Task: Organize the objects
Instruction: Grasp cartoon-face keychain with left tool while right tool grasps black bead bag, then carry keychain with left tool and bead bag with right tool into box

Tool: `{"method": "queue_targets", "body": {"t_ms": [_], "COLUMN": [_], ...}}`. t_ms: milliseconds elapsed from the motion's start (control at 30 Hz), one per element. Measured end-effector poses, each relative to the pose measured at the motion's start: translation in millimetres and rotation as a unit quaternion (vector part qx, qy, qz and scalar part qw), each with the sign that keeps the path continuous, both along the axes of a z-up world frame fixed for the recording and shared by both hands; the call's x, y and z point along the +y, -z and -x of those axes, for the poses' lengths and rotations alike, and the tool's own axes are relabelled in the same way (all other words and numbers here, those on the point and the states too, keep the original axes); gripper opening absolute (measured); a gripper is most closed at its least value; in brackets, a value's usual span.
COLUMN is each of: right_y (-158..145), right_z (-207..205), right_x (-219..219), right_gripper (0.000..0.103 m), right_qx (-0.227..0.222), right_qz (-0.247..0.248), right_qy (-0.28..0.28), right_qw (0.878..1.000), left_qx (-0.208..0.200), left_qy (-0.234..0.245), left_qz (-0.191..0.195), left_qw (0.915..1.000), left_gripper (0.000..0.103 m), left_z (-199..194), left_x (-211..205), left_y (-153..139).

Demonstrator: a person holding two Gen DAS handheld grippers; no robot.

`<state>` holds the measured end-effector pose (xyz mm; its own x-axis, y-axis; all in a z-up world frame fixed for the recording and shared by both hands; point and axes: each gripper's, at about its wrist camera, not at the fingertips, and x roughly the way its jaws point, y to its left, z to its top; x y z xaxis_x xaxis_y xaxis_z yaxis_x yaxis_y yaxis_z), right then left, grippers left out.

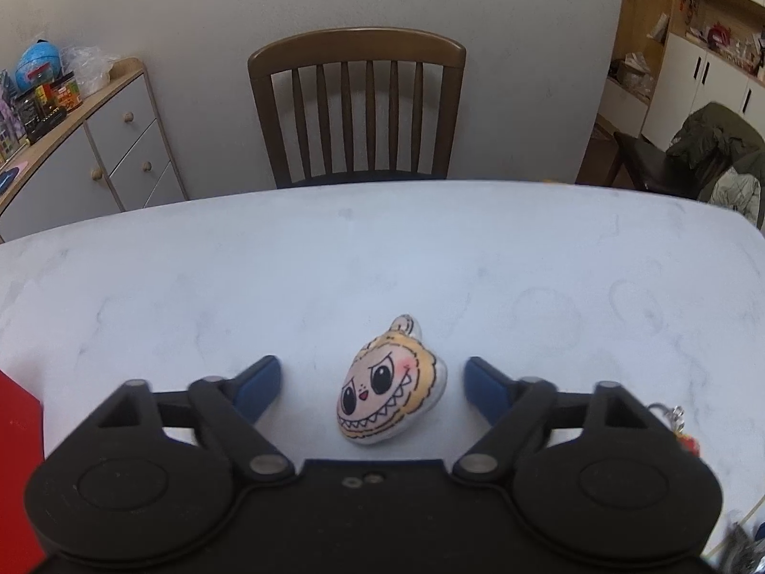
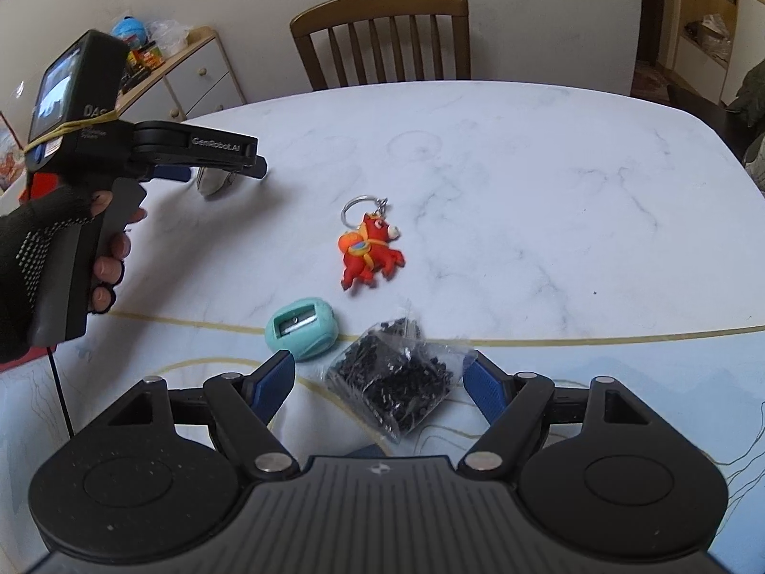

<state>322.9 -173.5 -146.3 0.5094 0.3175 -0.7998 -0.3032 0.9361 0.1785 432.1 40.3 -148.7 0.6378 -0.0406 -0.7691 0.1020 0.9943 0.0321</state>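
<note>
The left claw [image 1: 370, 382] stands open over the desk [image 1: 191, 287], its blue pads either side of a small stuffed toy face [image 1: 389, 390] but not touching it. The toy lies flat toward the near edge. It looks soft and light, likely to squash, so a pinch across its padded middle should hold. The right claw [image 2: 377, 385] is open too, its pads flanking a small plastic bag of black bits [image 2: 394, 382], with the right pad very near the bag's edge. The bag looks limp and slippery; bunching its bulk would be safer than taking a corner. Beside it lie a teal pencil sharpener [image 2: 301, 327] and a red horse keyring [image 2: 370, 251], both rigid
</note>
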Motion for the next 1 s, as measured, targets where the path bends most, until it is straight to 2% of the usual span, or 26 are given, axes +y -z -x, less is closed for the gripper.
{"method": "queue_targets", "body": {"t_ms": [67, 133, 300, 367, 533, 733, 1000], "right_y": [0, 0, 0, 0, -2, -11, -40], "right_z": [3, 4, 8, 8, 10, 21, 43], "right_x": [1, 0, 1, 2, 0, -2, -8], "right_gripper": [0.069, 0.066, 0.053, 0.044, 0.039, 0.037, 0.037], "right_qx": [-0.004, -0.005, -0.01, -0.01, -0.006, -0.01, -0.023], "right_qz": [0.007, 0.008, 0.017, 0.017, 0.013, 0.006, -0.02], "right_qy": [-0.004, -0.005, -0.004, -0.002, 0.006, 0.013, 0.012], "right_qw": [1.0, 1.0, 1.0, 1.0, 1.0, 1.0, 0.999], "left_qx": [-0.004, -0.009, -0.014, -0.012, -0.012, -0.006, 0.008], "left_qy": [0.004, 0.007, 0.007, 0.005, 0.01, 0.017, 0.023], "left_qz": [0.003, 0.004, -0.005, -0.005, -0.008, 0.005, 0.041], "left_qw": [1.0, 0.9999, 0.9999, 0.9999, 0.9998, 0.9998, 0.9988], "left_gripper": [0.076, 0.069, 0.042, 0.036, 0.035, 0.035, 0.035], "left_z": [0, 1, 3, 4, 11, 27, 59], "left_x": [0, -1, -5, -5, -6, -5, -4], "left_y": [0, -1, -4, -6, -9, -19, -47]}}
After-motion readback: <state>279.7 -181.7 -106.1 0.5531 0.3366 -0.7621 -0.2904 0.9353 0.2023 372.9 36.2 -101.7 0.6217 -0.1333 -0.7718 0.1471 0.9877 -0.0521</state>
